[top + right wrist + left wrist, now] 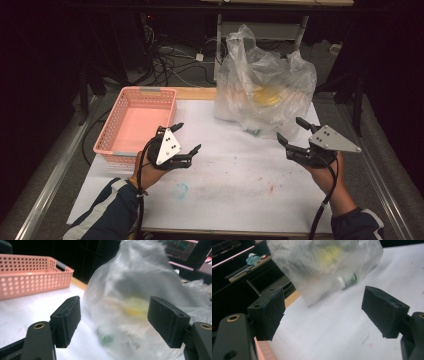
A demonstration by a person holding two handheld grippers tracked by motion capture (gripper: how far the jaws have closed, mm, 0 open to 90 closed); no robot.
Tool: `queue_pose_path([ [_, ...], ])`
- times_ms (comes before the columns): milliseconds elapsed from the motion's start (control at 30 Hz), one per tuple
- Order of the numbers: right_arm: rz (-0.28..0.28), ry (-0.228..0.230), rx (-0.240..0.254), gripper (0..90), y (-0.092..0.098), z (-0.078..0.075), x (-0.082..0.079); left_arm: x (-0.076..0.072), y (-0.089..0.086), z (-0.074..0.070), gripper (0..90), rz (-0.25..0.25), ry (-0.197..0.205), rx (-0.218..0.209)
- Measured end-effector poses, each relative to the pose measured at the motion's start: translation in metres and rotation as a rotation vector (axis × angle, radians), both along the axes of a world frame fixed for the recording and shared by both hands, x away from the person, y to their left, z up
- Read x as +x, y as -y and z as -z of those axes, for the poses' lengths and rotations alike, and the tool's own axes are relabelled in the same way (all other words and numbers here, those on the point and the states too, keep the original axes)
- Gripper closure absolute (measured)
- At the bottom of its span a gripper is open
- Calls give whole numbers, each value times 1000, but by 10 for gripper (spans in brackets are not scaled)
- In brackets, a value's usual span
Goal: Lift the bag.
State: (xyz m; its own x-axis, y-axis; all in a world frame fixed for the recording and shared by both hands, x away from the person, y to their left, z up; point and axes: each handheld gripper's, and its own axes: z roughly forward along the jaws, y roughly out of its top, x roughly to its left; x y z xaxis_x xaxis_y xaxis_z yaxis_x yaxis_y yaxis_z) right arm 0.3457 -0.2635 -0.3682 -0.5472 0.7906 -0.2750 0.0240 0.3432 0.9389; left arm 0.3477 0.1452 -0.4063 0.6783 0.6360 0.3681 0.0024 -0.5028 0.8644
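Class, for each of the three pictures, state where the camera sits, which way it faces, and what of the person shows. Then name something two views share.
High view: above the person's side, looking forward and down at the white table; both forearms, left gripper, right gripper.
Left gripper view: rides the left gripper, faces the plastic bag; own open jaws.
Right gripper view: rides the right gripper, faces the bag and pink basket; own open jaws.
Shared: the bag.

My white-topped table with its wooden far edge (235, 185) fills the frame's centre, faintly stained blue and red. A pink perforated plastic basket (136, 125) sits upper left; a crumpled clear plastic bag (265, 85) stands upper right.
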Motion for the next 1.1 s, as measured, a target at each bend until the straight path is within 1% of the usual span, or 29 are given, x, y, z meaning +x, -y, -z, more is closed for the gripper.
queue_pose_path([
  [33, -6, -13, -2, 263, 0, 5, -2, -2, -2, 3, 185, 2, -13, 6],
  [100, 1, -28, -13, 255, 1, 13, -5, -7, -7, 10, 185, -8, -12, 23],
  [133, 2, -34, -1, 256, 3, 18, -6, -8, -9, 13, 185, -5, -23, 32],
  [167, -3, -45, 7, 256, 4, 22, -7, -9, -12, 16, 185, -14, -32, 36],
  [233, 13, -60, -2, 249, 6, 31, -8, -10, -18, 21, 185, -29, -49, 40],
  [267, 11, -72, 0, 250, 6, 35, -8, -10, -21, 24, 185, -41, -55, 39],
  [333, 12, -87, -18, 247, 6, 43, -9, -10, -28, 28, 185, -65, -68, 31],
  [400, 4, -93, -29, 248, 7, 50, -10, -10, -36, 32, 185, -99, -87, -3],
  [433, 3, -102, -23, 245, 7, 52, -11, -11, -41, 33, 185, -114, -93, -16],
  [500, -13, -112, -32, 245, 6, 57, -14, -12, -48, 34, 185, -140, -92, -25],
  [567, -20, -123, -39, 237, 4, 61, -16, -14, -56, 33, 185, -155, -97, -49],
  [600, -30, -127, -35, 237, 4, 62, -17, -16, -59, 33, 185, -162, -94, -54],
  [633, -35, -128, -39, 235, 3, 64, -19, -17, -63, 33, 185, -165, -82, -54],
  [667, -38, -130, -41, 233, 2, 66, -20, -18, -66, 34, 185, -169, -83, -56],
  [733, -56, -133, -36, 232, 1, 70, -24, -20, -71, 36, 186, -177, -88, -47],
  [767, -59, -132, -44, 227, 1, 72, -25, -22, -73, 37, 186, -183, -92, -49],
  [833, -74, -143, -39, 223, 0, 76, -28, -24, -77, 40, 185, -192, -103, -46],
  [867, -74, -145, -37, 221, 0, 77, -30, -25, -79, 42, 186, -195, -108, -43],
  [933, -73, -144, -51, 213, 1, 81, -32, -28, -83, 45, 186, -198, -120, -29],
  [1000, -77, -154, -50, 213, 2, 82, -33, -30, -85, 47, 185, -200, -129, -25],
  [1033, -71, -153, -58, 207, 2, 83, -33, -31, -86, 47, 185, -200, -127, -26],
  [1100, -70, -152, -51, 209, 2, 82, -33, -32, -87, 46, 185, -204, -121, -29],
])
